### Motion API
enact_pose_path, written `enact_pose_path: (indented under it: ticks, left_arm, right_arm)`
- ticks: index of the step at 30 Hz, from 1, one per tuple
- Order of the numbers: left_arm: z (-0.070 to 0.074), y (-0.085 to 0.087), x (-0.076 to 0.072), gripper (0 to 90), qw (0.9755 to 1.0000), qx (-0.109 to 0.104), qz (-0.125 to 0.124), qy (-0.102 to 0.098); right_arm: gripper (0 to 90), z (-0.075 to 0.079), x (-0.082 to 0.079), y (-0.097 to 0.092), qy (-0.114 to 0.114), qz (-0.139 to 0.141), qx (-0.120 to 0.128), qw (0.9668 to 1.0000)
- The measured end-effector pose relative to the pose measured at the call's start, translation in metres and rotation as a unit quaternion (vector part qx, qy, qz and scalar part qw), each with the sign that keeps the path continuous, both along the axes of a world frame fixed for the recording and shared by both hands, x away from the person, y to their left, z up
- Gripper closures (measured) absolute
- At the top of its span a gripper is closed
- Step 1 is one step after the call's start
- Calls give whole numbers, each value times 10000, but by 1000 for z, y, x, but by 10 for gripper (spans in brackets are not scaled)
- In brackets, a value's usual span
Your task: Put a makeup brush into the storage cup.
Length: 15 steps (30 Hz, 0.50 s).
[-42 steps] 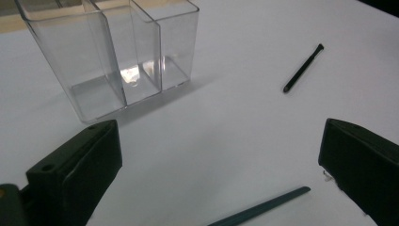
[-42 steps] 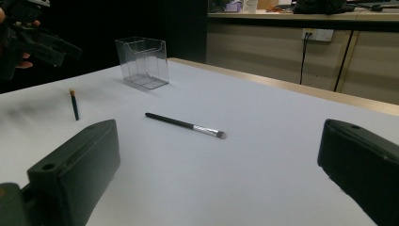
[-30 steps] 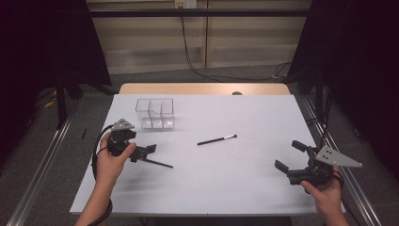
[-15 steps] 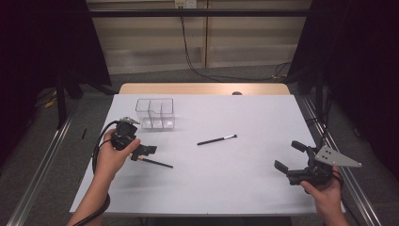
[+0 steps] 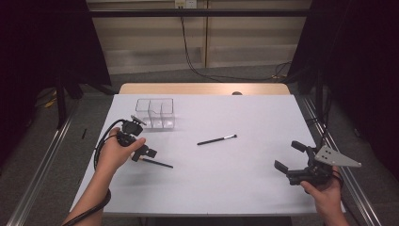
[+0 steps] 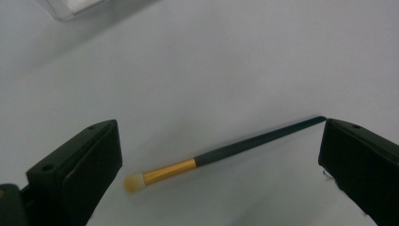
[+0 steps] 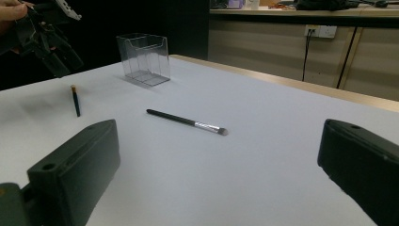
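The white tabletop (image 5: 244, 183) carries a clear acrylic organizer (image 5: 155, 113) near its far left. The left gripper (image 6: 219, 165) has dropped closer since a second ago, fingers spread wide to straddle the gold-ferruled makeup brush (image 6: 221, 154). The right gripper (image 5: 289, 157) waits open, well apart from the silver-ferruled brush (image 5: 216, 140).

A lab or recording studio is showing here: black curtains (image 5: 42, 52) are hanging on both sides, a white-covered table (image 5: 244, 179) is standing on metal floor rails (image 5: 37, 174), and cables (image 5: 188, 52) are trailing from a wall socket (image 5: 184, 4).
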<state>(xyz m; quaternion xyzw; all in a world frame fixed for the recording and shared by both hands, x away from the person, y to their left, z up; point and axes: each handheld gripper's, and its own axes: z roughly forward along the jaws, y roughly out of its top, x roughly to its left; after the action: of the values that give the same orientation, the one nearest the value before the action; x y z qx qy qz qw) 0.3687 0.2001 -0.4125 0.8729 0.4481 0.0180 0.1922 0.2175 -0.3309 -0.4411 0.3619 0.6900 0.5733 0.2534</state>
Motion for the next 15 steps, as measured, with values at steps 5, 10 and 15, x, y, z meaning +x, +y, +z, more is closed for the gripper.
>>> enact_pose_path:
  ticks: [5, 10, 15]
  left_arm:
    - [-1, -2, 1, 0, 9999, 47, 28, 129]
    - [-3, -5, 2, 1, 9996, 156, 59, 242]
    - [-4, -6, 3, 0, 9992, 198, 144, 307]
  right_arm:
    - [0, 0, 0, 0, -5, 2, 20, 10000]
    - [0, 0, 0, 0, 1, 3, 16, 10000]
    - [0, 0, 0, 0, 11, -4, 9, 10000]
